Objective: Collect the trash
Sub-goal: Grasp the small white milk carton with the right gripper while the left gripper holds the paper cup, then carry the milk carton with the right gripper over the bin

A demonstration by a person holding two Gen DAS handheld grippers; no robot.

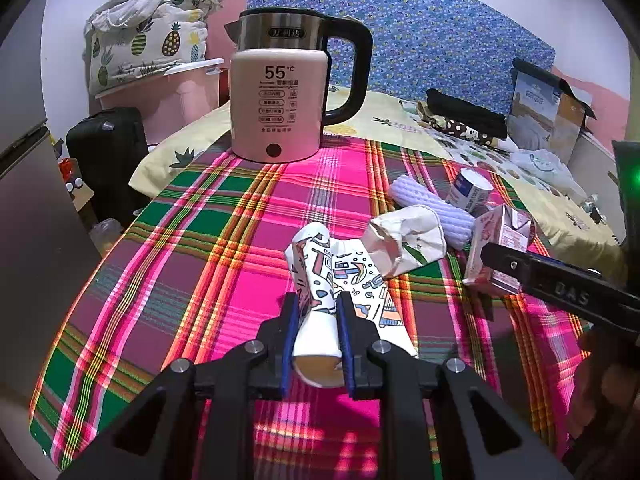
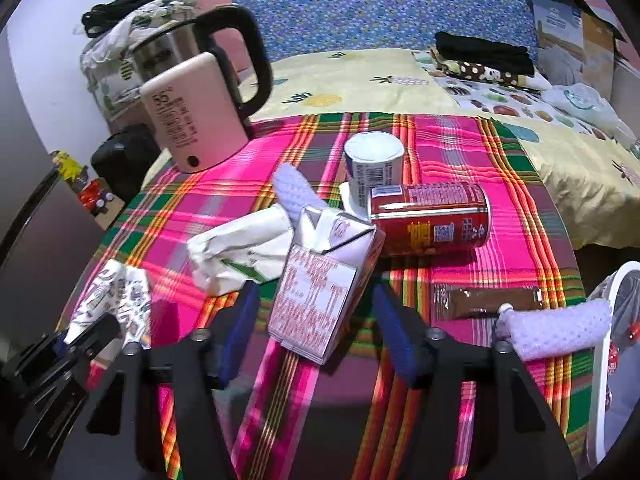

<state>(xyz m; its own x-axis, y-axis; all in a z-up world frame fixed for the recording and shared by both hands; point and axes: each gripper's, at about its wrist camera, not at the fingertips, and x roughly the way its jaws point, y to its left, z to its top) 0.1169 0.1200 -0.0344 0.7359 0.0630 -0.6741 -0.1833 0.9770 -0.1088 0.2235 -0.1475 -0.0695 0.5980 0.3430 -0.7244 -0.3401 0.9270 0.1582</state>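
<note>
A crumpled patterned paper cup [image 1: 316, 304] is clamped between the closed blue pads of the left gripper [image 1: 317, 312], above the plaid cloth [image 1: 192, 248] that covers the table, towards its near edge. The right gripper [image 2: 316, 320] is held open, its pads on either side of a pink milk carton [image 2: 320, 292] without pressing it. Behind the carton lie a red can [image 2: 432, 216] and a white cup [image 2: 374, 160]. A kettle [image 1: 280, 92] stands at the far left corner.

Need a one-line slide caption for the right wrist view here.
Right gripper straddles a pink-and-white carton, jaws open, on the plaid cloth beside a red can.
</note>
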